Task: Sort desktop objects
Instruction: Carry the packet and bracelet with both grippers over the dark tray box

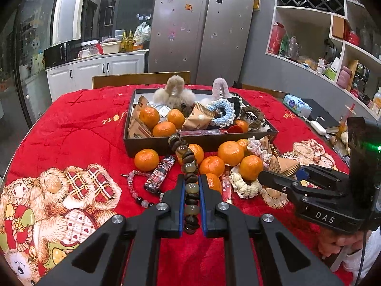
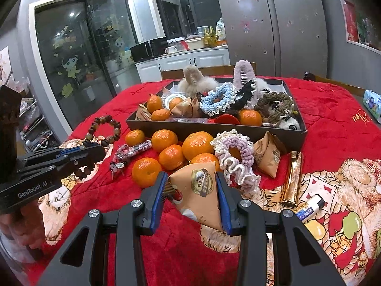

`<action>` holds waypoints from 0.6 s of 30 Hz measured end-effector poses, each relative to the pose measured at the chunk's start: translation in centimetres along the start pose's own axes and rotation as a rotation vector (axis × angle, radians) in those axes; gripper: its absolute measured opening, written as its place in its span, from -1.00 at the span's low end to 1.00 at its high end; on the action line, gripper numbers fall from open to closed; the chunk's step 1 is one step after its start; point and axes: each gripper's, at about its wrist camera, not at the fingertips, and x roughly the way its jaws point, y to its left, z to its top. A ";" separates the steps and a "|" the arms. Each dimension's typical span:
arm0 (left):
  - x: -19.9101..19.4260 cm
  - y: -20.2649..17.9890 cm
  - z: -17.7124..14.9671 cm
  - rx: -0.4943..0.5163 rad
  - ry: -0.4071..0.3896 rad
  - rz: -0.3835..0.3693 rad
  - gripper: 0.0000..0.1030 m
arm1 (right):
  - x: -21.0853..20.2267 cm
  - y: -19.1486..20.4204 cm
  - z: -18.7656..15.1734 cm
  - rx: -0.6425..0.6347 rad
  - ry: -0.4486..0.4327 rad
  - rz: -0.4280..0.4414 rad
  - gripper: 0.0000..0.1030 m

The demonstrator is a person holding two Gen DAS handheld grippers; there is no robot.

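Where the tan triangular snack packet (image 2: 198,190) sits between the blue pads of the right gripper (image 2: 194,186), its round gold label shows Chinese characters too small to read; the jaws stand moderately open and are closed onto the packet's two sides, just above the red blanket (image 2: 333,124). On the left gripper (image 1: 191,190) the jaws are nearly together, pinching a bracelet of brown and amber beads (image 1: 188,164) that loops up in front of the dark cardboard tray (image 1: 152,144). "GenRobot.AI" is printed on the left gripper's body in the right wrist view, and "DAS" on the right gripper's body in the left wrist view. Mandarins (image 2: 197,144) lie clustered just in front of the tray, touching a lilac and cream crocheted scrunchie (image 2: 234,157) and a second tan packet (image 2: 268,155). A gold tube (image 2: 294,176) and a small white and blue tube (image 2: 308,207) lie to the right. More mandarins, packets, scrunchies and fluffy hair claws fill the tray. A pink bead bracelet (image 1: 134,181) and a patterned lighter (image 1: 160,174) lie to the left.
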 end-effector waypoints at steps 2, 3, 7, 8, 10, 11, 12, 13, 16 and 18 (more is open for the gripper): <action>-0.1 0.3 0.4 -0.008 0.006 -0.004 -0.79 | -0.1 0.2 0.4 0.010 0.000 0.012 -0.25; 0.0 0.4 0.5 -0.009 0.010 -0.007 -0.79 | -0.1 0.0 0.6 0.033 0.005 0.038 -0.25; 0.1 0.5 1.6 0.008 0.023 -0.018 -0.79 | -0.7 -0.3 1.8 0.100 -0.006 0.097 -0.25; 0.1 0.4 1.9 0.017 0.022 -0.018 -0.79 | -0.9 -0.2 2.1 0.093 -0.020 0.086 -0.25; -0.1 0.3 2.6 0.033 0.013 -0.018 -0.79 | -1.4 0.0 2.7 0.089 -0.038 0.077 -0.25; -0.1 0.2 2.9 0.038 0.010 -0.019 -0.79 | -1.6 0.0 3.0 0.089 -0.042 0.077 -0.25; -0.1 0.1 3.5 0.042 0.002 -0.018 -0.79 | -1.7 0.1 3.3 0.085 -0.044 0.075 -0.25; -0.2 0.0 3.8 0.044 -0.005 -0.015 -0.79 | -1.7 0.2 3.6 0.083 -0.045 0.074 -0.25; -0.1 -0.1 5.2 0.062 -0.031 -0.002 -0.79 | -1.4 0.3 4.8 0.077 -0.041 0.075 -0.25; 0.0 0.0 6.1 0.061 -0.041 -0.002 -0.79 | -1.2 0.3 5.7 0.077 -0.039 0.075 -0.25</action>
